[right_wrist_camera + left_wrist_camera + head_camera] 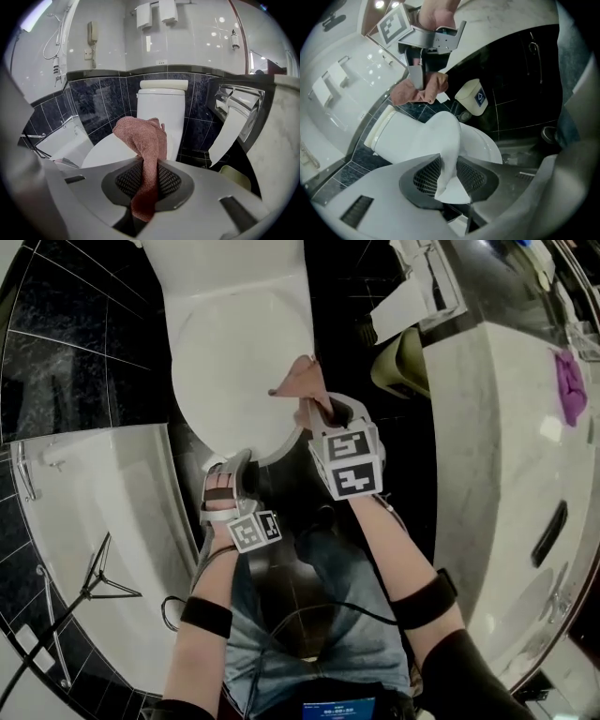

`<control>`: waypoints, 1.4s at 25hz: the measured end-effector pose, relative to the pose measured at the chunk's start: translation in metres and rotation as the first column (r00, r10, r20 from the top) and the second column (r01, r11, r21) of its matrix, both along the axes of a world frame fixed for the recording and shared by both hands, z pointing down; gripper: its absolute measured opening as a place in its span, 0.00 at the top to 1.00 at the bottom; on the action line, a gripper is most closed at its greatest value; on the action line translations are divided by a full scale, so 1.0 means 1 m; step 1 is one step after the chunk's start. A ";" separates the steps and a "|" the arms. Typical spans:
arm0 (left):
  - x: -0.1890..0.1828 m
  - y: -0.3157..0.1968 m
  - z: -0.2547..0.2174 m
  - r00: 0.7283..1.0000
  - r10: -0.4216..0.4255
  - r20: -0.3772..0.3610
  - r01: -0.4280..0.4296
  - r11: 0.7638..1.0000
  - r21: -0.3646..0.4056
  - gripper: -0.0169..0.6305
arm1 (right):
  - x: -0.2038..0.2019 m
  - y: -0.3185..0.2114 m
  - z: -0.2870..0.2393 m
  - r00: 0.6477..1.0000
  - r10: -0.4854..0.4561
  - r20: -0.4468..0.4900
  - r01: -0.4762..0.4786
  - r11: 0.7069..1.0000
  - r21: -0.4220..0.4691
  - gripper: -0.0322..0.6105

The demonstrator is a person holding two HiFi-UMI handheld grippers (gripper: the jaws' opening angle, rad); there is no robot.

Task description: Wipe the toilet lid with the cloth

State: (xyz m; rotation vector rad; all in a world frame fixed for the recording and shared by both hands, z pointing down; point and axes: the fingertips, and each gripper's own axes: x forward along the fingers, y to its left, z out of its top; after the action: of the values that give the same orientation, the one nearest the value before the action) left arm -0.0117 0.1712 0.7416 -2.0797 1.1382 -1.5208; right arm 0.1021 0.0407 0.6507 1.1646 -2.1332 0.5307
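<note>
The white toilet lid [234, 352] lies closed at the top middle of the head view. My right gripper [314, 409] hovers over the lid's right front part, shut on a pink cloth [302, 381] that sticks up between its jaws. The same cloth [143, 136] droops over the lid [108, 152] in the right gripper view. My left gripper [230, 470] sits at the lid's front rim, its jaws parted, and white lid [417, 136] shows through the gap. Whether the left gripper [450, 183] touches the lid I cannot tell. The right gripper [419, 77] with the cloth [419, 91] hangs above.
A small bin [398, 362] stands on the dark floor right of the toilet, under a paper holder [412, 296]. A marble counter [525, 474] with a purple cloth [569, 385] runs along the right. A white bathtub [94, 502] lies left. The cistern [161, 101] stands behind the lid.
</note>
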 end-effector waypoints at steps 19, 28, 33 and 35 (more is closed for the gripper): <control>0.003 0.032 0.074 1.000 0.026 -0.009 -0.027 0.971 -0.237 0.97 | 0.000 0.011 0.030 1.000 -0.006 -0.019 0.005 0.998 -0.056 0.82; -0.010 -0.004 -0.025 0.994 -0.044 -0.100 0.025 0.982 -0.185 0.97 | 0.000 0.020 -0.020 1.000 -0.006 0.004 0.006 0.995 -0.099 0.82; -0.005 -0.030 -0.150 0.938 -0.153 -0.310 0.091 0.974 -0.205 0.97 | -0.011 0.029 -0.097 0.997 -0.049 0.065 0.055 0.994 -0.096 0.82; -0.006 -0.038 -0.203 0.875 -0.232 -0.425 0.141 0.962 -0.235 0.97 | -0.016 0.036 -0.129 0.994 -0.066 0.082 0.074 0.993 -0.095 0.82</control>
State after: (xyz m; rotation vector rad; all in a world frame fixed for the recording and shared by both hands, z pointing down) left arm -0.0175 0.1328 0.5387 -2.6202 1.4357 -1.3077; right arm 0.0859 0.0766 0.5218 1.0265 -2.1800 0.6520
